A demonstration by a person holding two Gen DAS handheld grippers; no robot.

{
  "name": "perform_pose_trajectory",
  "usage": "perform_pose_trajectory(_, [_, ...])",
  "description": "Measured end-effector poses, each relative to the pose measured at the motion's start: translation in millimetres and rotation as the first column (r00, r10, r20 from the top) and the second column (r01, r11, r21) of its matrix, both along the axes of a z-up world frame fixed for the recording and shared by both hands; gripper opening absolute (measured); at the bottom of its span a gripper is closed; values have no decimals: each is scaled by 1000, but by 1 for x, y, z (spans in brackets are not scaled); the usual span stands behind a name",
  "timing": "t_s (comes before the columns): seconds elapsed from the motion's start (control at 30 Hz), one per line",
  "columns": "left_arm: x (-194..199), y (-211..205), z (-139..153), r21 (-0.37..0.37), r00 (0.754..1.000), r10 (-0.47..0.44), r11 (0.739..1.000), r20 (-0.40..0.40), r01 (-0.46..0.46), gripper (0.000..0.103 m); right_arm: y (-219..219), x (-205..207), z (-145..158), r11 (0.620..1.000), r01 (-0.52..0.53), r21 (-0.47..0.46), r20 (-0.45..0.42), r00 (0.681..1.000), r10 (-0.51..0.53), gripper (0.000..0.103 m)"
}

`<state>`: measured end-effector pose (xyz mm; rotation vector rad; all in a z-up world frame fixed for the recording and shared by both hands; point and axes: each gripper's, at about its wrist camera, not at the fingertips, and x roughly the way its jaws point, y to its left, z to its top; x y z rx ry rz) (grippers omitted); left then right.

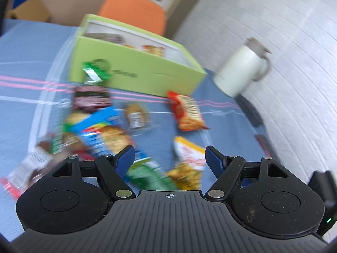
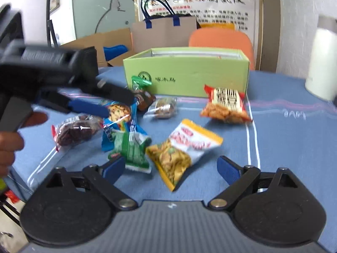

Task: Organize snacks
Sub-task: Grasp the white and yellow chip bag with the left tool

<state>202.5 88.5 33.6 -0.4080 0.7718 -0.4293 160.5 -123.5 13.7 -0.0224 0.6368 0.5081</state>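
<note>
Nearest in the right wrist view, the right gripper [image 2: 170,166] is being held over the blue cloth [image 2: 284,147], its blue pads [image 2: 228,168] standing wide apart with nothing clamped; the yellow bag [image 2: 181,149] is lying on the cloth between and just beyond them. Just to the left of that bag, a green packet [image 2: 131,149] is being seen partly over a blue packet [image 2: 120,122]. Farther left, a clear packet of dark red fruit [image 2: 73,131] is resting on the cloth.

Above those packets, the left gripper [image 2: 101,103] is being held in from the left by a hand [image 2: 10,141], its blue fingers [image 2: 88,107] reaching over the blue packet. In the left wrist view the left gripper [image 1: 169,158] is being shown with its pads parted and empty, the blurred pile of packets lying beneath and ahead of it.

Beyond, a small clear packet [image 2: 163,108] and a red bag [image 2: 226,105] are lying apart from each other, near the green box [image 2: 189,78]. A small green-topped sachet [image 2: 140,83] is being seen just in front of the box's front wall. The box is standing open on the cloth, some packets showing inside it [image 1: 153,49] from the left wrist view. A white jug [image 2: 323,59] is standing at the right, well apart from the snacks. Behind the table an orange chair [image 2: 221,40] and a paper bag [image 2: 164,31] are being seen.
</note>
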Motion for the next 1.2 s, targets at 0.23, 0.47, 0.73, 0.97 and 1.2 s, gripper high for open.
perform_pose_trajectory(0.23, [48,-53,-13,75,978,-154,983,-142,165,47,8,4,-9,998,-61,24,-27,998,62,93])
perform_pose_trajectory(0.47, [52,-71,-27,130,964,-169,971,-208,198,33,11,15,-11,991,-137,-9,-18,990,137,94])
perform_pose_trajectory(0.73, [46,-103,-31,112,959,-214,965,-185,237,36,-28,20,-9,1000,-2,-29,-16,1000,2,93])
perform_pose_trajectory(0.97, [50,-86,-27,71,979,-124,988,-162,137,48,-15,25,-17,1000,-3,-29,-4,1000,3,93])
perform_pose_trajectory(1.2, [47,-98,-36,99,977,-159,980,-141,174,42,-10,18,-24,994,52,-101,48,998,-48,93])
